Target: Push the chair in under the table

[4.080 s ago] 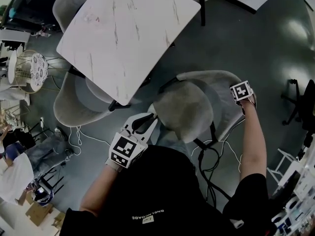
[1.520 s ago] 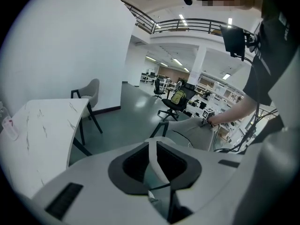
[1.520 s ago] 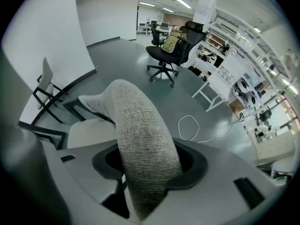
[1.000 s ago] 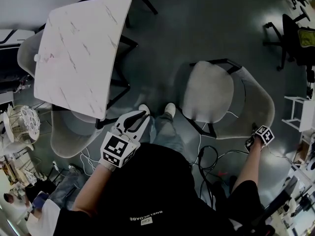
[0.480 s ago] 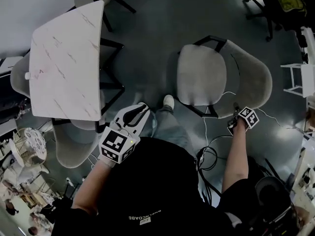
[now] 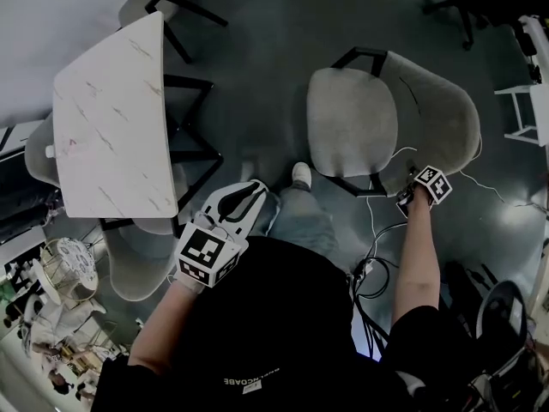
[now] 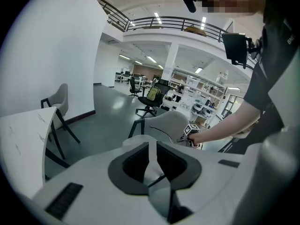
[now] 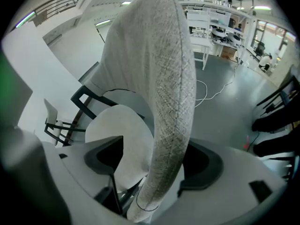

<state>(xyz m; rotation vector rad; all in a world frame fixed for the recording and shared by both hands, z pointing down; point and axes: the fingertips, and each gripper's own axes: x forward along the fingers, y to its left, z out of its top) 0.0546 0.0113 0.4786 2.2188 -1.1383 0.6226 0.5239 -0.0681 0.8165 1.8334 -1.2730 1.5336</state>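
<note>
Closest in, the left gripper [image 6: 243, 200] hangs in front of the person's legs, just above a white shoe [image 6: 300, 174]. Its own view shows the fingers together with nothing between them [image 7: 151, 159]. It probably sits there only to keep out of the way, since it has no part in the hold.

Out at the end of the stretched right arm, the right gripper [image 6: 410, 197] is clamped on the near edge of the chair [image 6: 352, 118]. In its own view [image 8: 157, 172] the fabric backrest [image 8: 164, 78] runs straight up between the two fingers. That edge looks like a sensible handle: a grip on it lets the person steer the whole chair as well as shove it.

Loose cables [image 6: 377, 264] trail over the floor just behind the chair and near the person's feet. They could snag a leg.

The chair stands on open floor, well apart from the table [image 6: 111, 118]. Its seat opens roughly toward the table and its back curves round the far side, so a push from the back would send it the right way. Most of the task looks undone.

Farther left, other chairs [image 6: 137, 269] are tucked in at the marble-topped table, which suggests where this one belongs
</note>
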